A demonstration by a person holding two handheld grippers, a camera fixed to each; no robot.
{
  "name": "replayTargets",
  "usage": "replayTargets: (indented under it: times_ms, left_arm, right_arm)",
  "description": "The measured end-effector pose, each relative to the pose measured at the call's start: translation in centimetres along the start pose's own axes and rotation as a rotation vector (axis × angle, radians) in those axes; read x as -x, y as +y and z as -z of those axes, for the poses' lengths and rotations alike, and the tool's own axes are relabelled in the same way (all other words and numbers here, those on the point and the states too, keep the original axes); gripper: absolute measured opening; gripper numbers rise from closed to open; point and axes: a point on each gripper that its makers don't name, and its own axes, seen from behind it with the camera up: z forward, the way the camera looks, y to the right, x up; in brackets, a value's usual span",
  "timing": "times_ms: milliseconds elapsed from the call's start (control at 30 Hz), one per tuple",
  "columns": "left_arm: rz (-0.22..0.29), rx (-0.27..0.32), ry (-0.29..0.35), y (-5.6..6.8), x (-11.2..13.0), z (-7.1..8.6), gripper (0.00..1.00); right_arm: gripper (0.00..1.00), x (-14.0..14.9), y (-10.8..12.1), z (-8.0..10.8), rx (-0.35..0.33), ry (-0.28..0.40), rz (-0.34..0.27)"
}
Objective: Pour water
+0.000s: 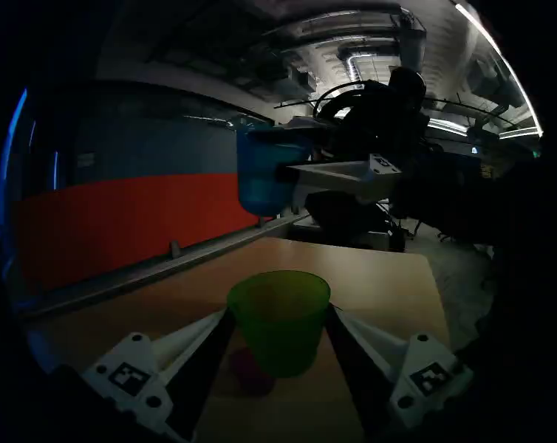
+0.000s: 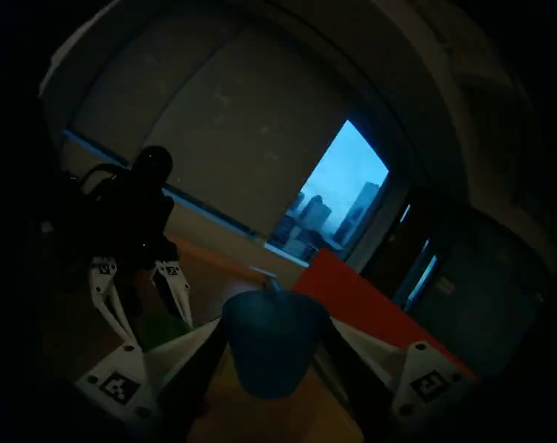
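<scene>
A green plastic cup (image 1: 280,328) sits between the fingers of my left gripper (image 1: 280,317), which is shut on it low over the wooden table (image 1: 367,273). Higher up and farther back a blue cup (image 1: 258,173) hangs in the air, roughly upright, gripped from the right by my right gripper (image 1: 287,175). In the right gripper view the blue cup (image 2: 273,354) fills the gap of my right gripper (image 2: 273,328), shut on it. Beyond it to the left stands the left gripper (image 2: 159,328) with the green cup (image 2: 158,332) dimly visible. I see no water stream.
The room is dark. A small pinkish thing (image 1: 249,371) lies on the table under the green cup. A red wall panel (image 1: 131,221) runs along the table's left side. A window (image 2: 330,196) shows in the right gripper view.
</scene>
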Motion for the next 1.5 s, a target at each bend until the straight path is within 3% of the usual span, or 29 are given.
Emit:
replayTargets:
  times_ms: [367, 1500]
  left_arm:
    - [0.005, 0.025, 0.017, 0.3, -0.4, 0.4, 0.86]
    - [-0.003, 0.055, 0.031, 0.2, -1.5, 0.4, 0.86]
  right_arm:
    - [0.91, -0.1, -0.5, -0.8, -0.021, -0.001, 0.094]
    - [0.92, -0.3, -2.1, -2.1, -0.068, -0.025, 0.275]
